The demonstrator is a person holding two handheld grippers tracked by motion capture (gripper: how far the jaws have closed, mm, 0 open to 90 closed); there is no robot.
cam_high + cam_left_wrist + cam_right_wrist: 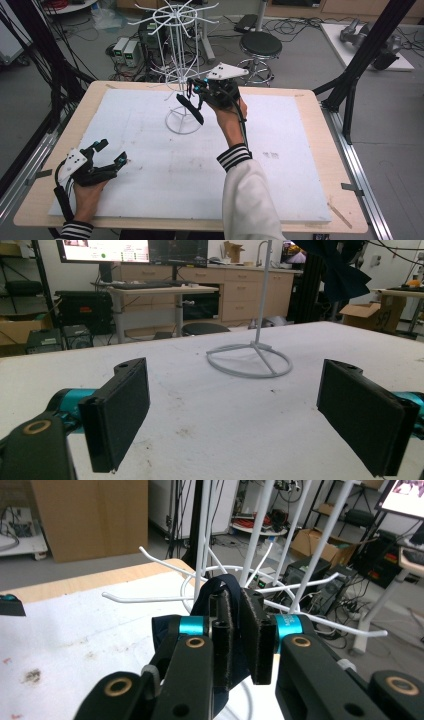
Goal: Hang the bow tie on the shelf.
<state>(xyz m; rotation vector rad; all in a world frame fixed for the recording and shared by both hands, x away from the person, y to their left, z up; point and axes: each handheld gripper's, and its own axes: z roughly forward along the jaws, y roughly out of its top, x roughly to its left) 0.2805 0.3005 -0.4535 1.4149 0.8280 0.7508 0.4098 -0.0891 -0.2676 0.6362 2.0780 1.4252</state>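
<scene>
A white wire rack (174, 60) with radial hooks stands on its ring base at the far middle of the white foam board (280, 190). My right gripper (196, 91) is raised beside the rack's pole, shut on a dark navy fabric piece (190, 108) that hangs down toward the base. In the right gripper view the fabric (220, 587) loops up between the pads, right against the lower hooks (150, 599). My left gripper (112, 153) rests at the board's near left corner, open, with nothing between its pads (120, 415). The rack's base (250, 361) lies ahead of it.
The board covers a wooden table (310, 107). Behind the table stand a black stool (260, 46) and floor electronics (126, 51) with cables. Black frame posts (367, 55) rise at the right and left.
</scene>
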